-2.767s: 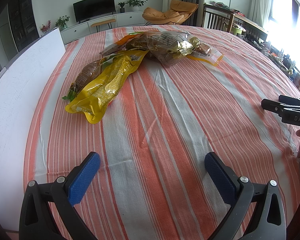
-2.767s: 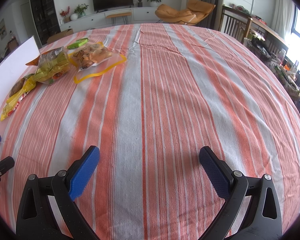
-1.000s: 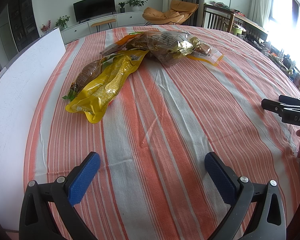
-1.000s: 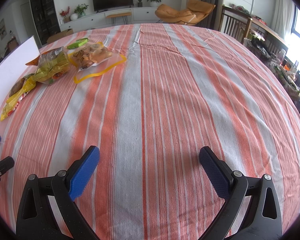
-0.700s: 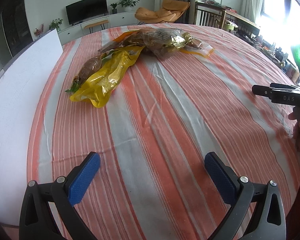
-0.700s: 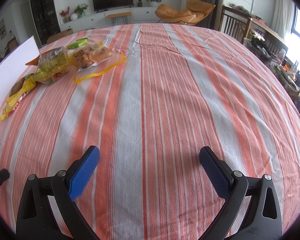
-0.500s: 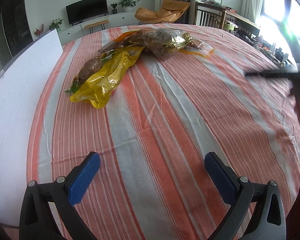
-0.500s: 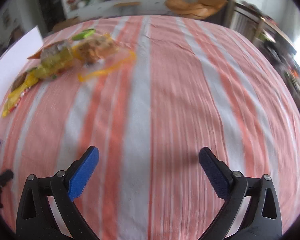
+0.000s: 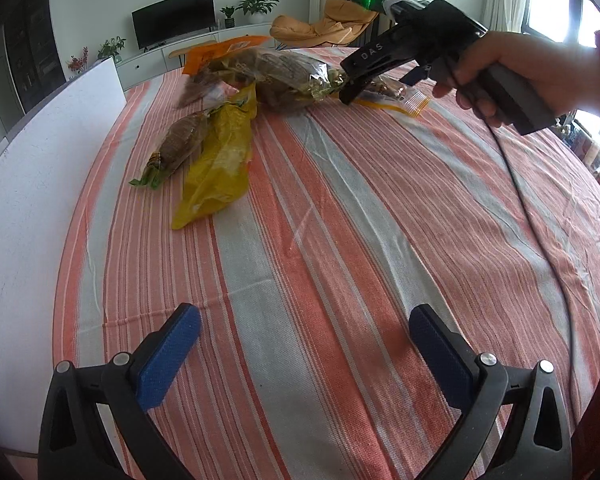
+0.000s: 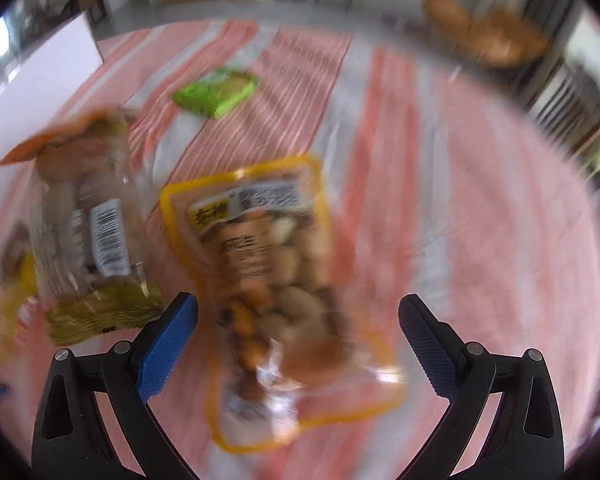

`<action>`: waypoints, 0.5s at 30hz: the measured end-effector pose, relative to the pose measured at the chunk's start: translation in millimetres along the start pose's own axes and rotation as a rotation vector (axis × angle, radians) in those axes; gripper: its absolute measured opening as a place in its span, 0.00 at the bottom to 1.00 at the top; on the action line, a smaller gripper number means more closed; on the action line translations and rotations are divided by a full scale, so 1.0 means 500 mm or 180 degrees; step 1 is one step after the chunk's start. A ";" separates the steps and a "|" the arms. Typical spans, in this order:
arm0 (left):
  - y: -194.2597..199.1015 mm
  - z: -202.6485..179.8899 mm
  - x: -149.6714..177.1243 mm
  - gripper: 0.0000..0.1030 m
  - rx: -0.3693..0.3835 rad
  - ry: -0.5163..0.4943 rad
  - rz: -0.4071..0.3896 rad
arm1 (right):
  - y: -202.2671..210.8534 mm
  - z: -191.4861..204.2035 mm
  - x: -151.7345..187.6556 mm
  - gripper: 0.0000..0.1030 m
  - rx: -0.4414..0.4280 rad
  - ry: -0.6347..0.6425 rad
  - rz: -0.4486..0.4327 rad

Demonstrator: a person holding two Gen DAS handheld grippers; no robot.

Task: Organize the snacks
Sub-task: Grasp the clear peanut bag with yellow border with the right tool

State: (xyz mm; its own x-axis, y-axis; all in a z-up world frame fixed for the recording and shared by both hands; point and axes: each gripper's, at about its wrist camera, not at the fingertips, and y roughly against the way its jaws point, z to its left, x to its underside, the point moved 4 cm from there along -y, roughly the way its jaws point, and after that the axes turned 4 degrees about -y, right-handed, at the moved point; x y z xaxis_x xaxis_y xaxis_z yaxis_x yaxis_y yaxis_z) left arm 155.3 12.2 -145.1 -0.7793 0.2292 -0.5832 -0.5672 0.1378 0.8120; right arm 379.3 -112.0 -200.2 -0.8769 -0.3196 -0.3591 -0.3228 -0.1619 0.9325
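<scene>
A: Where are the snacks sitting?

B: In a loose pile at the far left of the worktop (image 9: 340, 240), on the striped cloth. Nearest in that pile lies a yellow packet (image 9: 216, 160), with a brown packet (image 9: 180, 146) just beside it on its left. Farther back is a clear bread bag (image 9: 276, 76), an orange-topped packet behind it.

A: And the right tongs?

B: The right tongs (image 10: 298, 330) are spread wide and grasp nothing — the wrist view, though blurred, shows both blue pads apart with the nut pouch (image 10: 276, 280), yellow-bordered, lying flat between and under them. I'd judge they are lined up over that pouch because it sits at the right edge of the pile, free of the others, so it can be lifted without dragging anything along.

A: Is anything touching it?

B: The bread bag's gold crimped end lies just beside the left pad; whether it touches the pouch I cannot tell through the blur. A green packet (image 10: 216, 94) rests well apart, farther off.

A: What about the other hand?

B: The left tongs (image 9: 306, 344) are also released, empty, hanging over bare cloth at the near edge, well apart from the pile — kept back, probably, so the right hand (image 9: 512, 72) has room to work.

A: So how far along is the sorting?

B: Barely begun, I'd say; every packet lies in the heap.
</scene>
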 end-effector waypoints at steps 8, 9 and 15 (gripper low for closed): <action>-0.003 -0.003 -0.003 1.00 -0.0002 -0.0001 -0.0001 | 0.038 -0.009 0.076 0.64 -0.0024 -0.0329 -0.0223; -0.002 -0.003 -0.003 1.00 -0.0002 -0.0002 -0.0001 | 0.047 -0.013 0.116 0.64 -0.0008 -0.0391 -0.0255; -0.003 -0.003 -0.003 1.00 0.0000 -0.0001 -0.0001 | 0.108 -0.019 0.324 0.65 0.0061 -0.0622 -0.0455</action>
State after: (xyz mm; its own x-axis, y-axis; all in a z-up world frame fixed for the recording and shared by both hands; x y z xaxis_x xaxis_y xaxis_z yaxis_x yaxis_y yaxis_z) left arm 156.7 10.2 -145.6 -0.7791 0.2296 -0.5834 -0.5674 0.1377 0.8118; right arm 223.1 -181.5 -208.5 -0.8735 -0.1078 -0.4748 -0.4536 -0.1741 0.8740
